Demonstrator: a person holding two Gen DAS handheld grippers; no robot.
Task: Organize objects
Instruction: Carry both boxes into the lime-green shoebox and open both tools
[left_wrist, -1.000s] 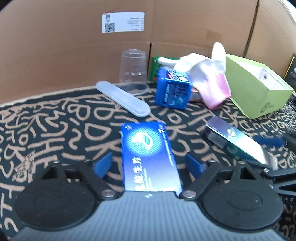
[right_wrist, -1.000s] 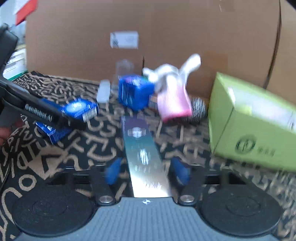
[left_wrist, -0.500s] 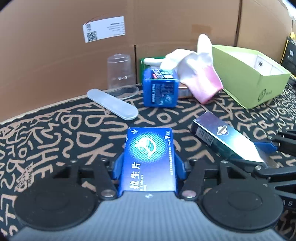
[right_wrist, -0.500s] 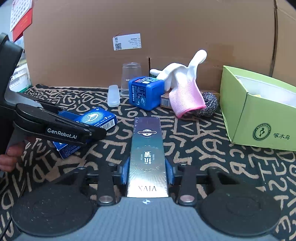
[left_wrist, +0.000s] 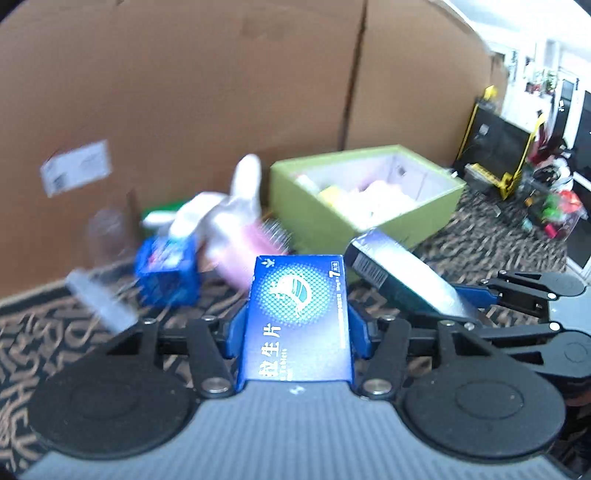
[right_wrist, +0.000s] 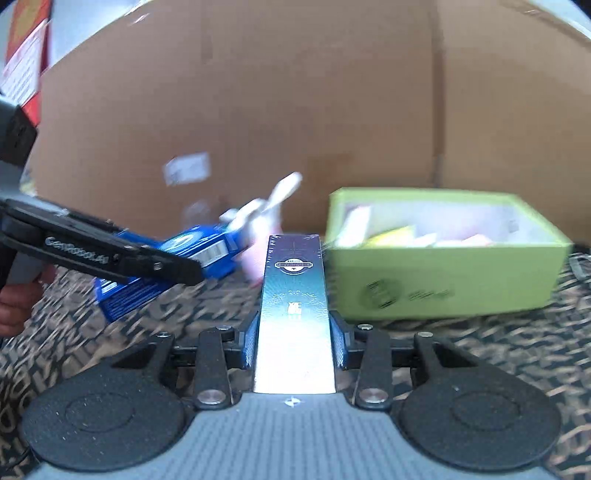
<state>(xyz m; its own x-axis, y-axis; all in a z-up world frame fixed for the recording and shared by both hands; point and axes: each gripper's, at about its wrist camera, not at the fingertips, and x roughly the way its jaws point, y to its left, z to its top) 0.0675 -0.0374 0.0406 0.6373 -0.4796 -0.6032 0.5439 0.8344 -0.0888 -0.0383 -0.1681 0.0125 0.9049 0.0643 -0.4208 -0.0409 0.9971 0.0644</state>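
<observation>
Green box (right_wrist: 443, 291) sits ahead-right of my right claw (right_wrist: 293, 341), toward tabletop's far edge. Right claw grips silver carton (right_wrist: 294, 314), long axis pointing forward. Left claw (left_wrist: 297, 343) clamps blue packet (left_wrist: 299, 325); box (left_wrist: 364, 206) ahead-right too. Right claw looks nearer.

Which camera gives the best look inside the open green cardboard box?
The left wrist view: it looks down into the green cardboard box, showing blurred contents. The right wrist view shows mostly its front wall.

Makeshift sorting station indoors
Cardboard wall (right_wrist: 258, 92) backs a patterned cloth (right_wrist: 480, 350); a cluttered room (left_wrist: 546, 177) lies beyond.
</observation>
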